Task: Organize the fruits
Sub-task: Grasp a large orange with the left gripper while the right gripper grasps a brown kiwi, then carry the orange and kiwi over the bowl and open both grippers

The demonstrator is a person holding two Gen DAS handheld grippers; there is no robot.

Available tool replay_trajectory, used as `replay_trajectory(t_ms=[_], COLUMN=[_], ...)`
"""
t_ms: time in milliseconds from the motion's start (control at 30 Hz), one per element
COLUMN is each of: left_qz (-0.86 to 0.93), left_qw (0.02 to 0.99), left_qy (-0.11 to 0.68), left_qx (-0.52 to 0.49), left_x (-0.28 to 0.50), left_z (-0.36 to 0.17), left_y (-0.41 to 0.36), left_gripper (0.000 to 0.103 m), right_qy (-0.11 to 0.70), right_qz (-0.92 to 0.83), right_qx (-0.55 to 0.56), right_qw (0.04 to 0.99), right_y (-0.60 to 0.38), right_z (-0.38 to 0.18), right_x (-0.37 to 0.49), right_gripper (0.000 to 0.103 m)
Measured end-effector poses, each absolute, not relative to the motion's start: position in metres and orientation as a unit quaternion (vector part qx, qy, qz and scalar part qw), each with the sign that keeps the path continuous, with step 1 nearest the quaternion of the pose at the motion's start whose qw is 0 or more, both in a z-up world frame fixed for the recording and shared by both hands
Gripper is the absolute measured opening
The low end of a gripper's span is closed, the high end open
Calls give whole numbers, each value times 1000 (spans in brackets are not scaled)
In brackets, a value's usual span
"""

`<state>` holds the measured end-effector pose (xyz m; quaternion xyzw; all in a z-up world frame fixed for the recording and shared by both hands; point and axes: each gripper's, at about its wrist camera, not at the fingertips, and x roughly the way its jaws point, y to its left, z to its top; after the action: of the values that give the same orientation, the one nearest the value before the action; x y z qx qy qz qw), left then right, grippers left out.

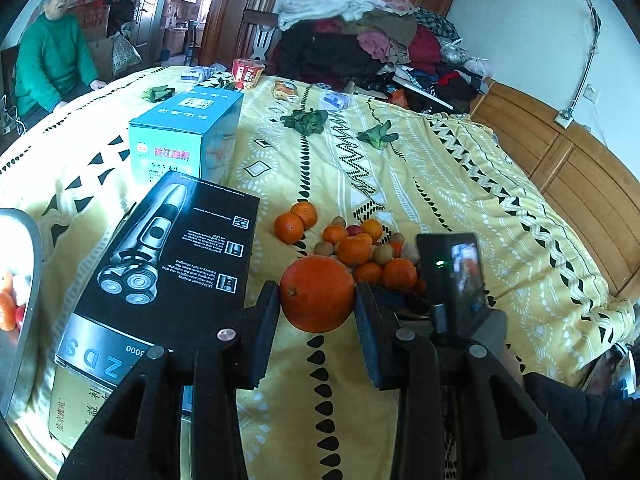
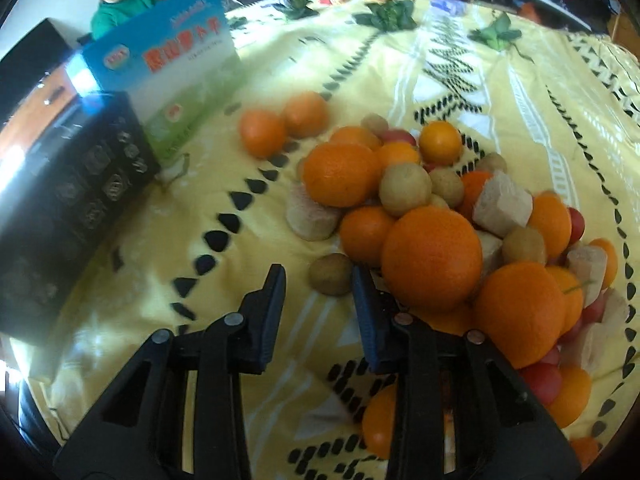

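Note:
My left gripper [image 1: 317,300] is shut on a large orange [image 1: 317,294] and holds it above the yellow patterned bedspread [image 1: 400,184]. Behind it lies a pile of fruit [image 1: 360,246]: small oranges, brown kiwis and red pieces. My right gripper [image 2: 318,280] is open and empty, low over the bedspread at the left edge of the same pile [image 2: 432,216]. A brown kiwi [image 2: 331,274] lies just past its fingertips. A big orange [image 2: 432,258] presses against its right finger. Pale cut chunks [image 2: 502,204] lie among the fruit.
A black shaver box [image 1: 172,256] and a blue box [image 1: 188,136] lie left of the pile. A metal bowl [image 1: 20,280] with fruit is at the far left. Green leaves [image 1: 306,120] lie farther back. A clothes heap [image 1: 360,40] and a seated person [image 1: 52,60] are beyond.

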<state>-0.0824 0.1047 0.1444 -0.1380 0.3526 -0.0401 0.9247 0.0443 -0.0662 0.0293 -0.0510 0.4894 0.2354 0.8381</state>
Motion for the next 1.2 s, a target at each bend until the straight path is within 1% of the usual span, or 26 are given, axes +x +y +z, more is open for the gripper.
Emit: replay_trajectory(t_ms=[100, 167, 200, 333, 567, 733, 833, 1033, 1200], left_qz=[-40, -38, -38, -33, 11, 86, 151, 264, 297], left_qw=[924, 925, 925, 928, 943, 950, 944, 910, 888], left_qy=[354, 352, 352, 346, 303, 268, 264, 294, 323], left_qx=[-137, -136, -137, -133, -136, -137, -128, -124, -136], left_x=[-82, -84, -84, -88, -112, -147, -169, -207, -226], left_z=[144, 145, 146, 151, 181, 207, 214, 200, 177], left_y=[105, 106, 106, 111, 144, 200, 240, 316, 352], left_gripper=[39, 39, 39, 39, 39, 39, 39, 39, 39], right_qy=[484, 481, 479, 458, 380, 318, 296, 285, 304], right_qz=[232, 232, 236, 254, 309, 381, 425, 504, 542], right_qx=[-61, -56, -49, -32, -32, -44, -57, -86, -111], right_qw=[841, 844, 844, 851, 871, 867, 854, 811, 776], right_y=[-63, -65, -67, -73, -50, 3, 44, 129, 189], right_z=[26, 28, 30, 52, 136, 200, 223, 235, 219], right_x=[47, 47, 47, 32, -4, -30, -47, -86, -114], right_gripper=[34, 27, 26, 26, 26, 26, 26, 26, 26])
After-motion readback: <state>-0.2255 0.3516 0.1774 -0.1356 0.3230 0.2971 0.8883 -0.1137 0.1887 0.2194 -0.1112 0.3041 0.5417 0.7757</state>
